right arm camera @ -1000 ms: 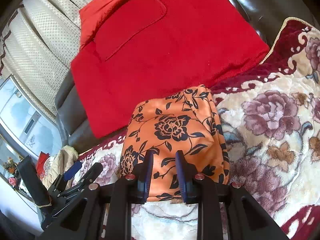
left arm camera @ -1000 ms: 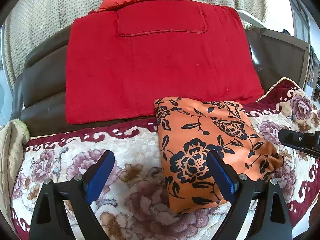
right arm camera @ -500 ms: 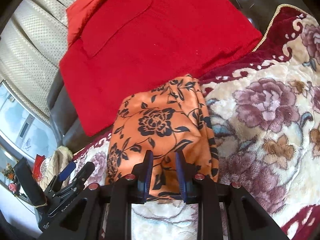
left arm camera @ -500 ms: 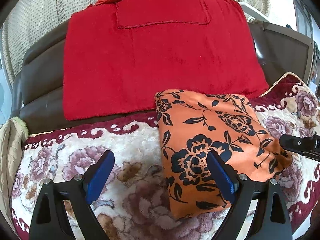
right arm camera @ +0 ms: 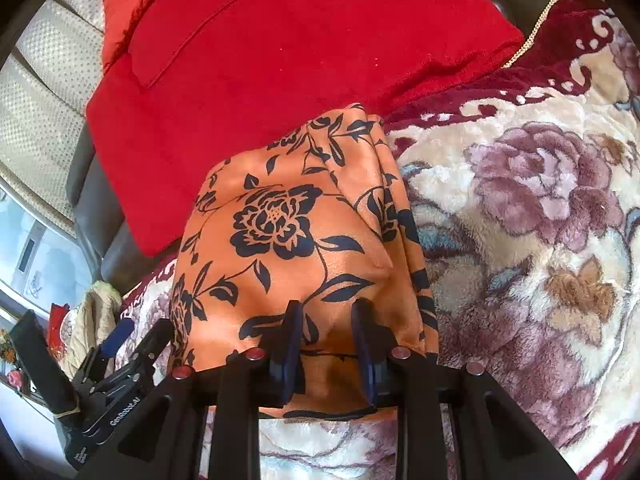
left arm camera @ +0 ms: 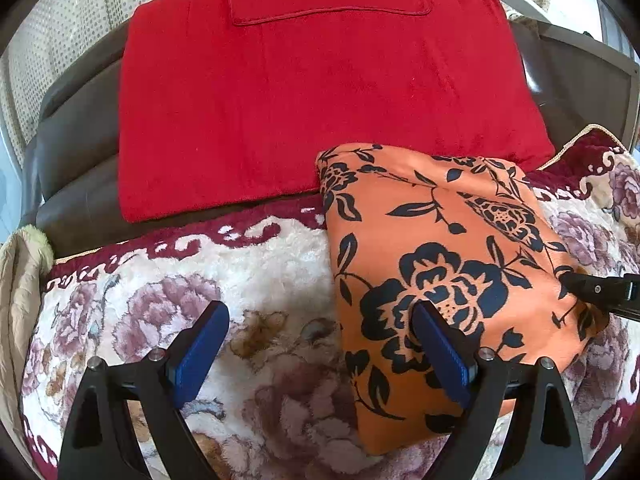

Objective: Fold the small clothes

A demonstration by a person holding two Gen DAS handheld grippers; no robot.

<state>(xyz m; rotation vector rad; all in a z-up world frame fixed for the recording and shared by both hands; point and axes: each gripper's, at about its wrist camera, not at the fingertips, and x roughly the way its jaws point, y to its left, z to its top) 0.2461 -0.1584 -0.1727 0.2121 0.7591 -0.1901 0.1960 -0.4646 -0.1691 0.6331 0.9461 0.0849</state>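
We see a folded orange cloth [left arm camera: 436,248] with a black flower print lying on a plush flowered blanket [left arm camera: 256,264], its far end reaching the blanket's dark red back edge and touching the lower edge of a red towel [left arm camera: 312,96] draped over a dark leather backrest [left arm camera: 76,152]. In the left wrist view, the left gripper [left arm camera: 320,340] hangs above the blanket with its jaws wide; one blue pad [left arm camera: 202,348] is over bare blanket and the other over the cloth's near left part, and nothing is pinched between them. In the right wrist view, the right gripper [right arm camera: 329,338] stands at the cloth's near edge with its jaws narrow and just eased a little wider; a raised ridge of orange fabric sits between the two dark pads [right arm camera: 294,340], but we cannot tell whether they press on it. The cloth's right side shows several stacked layers along the fold. From the left wrist view the tip of the right gripper enters from the right, at the cloth's right edge. A pale dotted curtain [right arm camera: 36,112] hangs behind the backrest, and a beige quilted cloth [left arm camera: 20,276] lies off the blanket's left edge.
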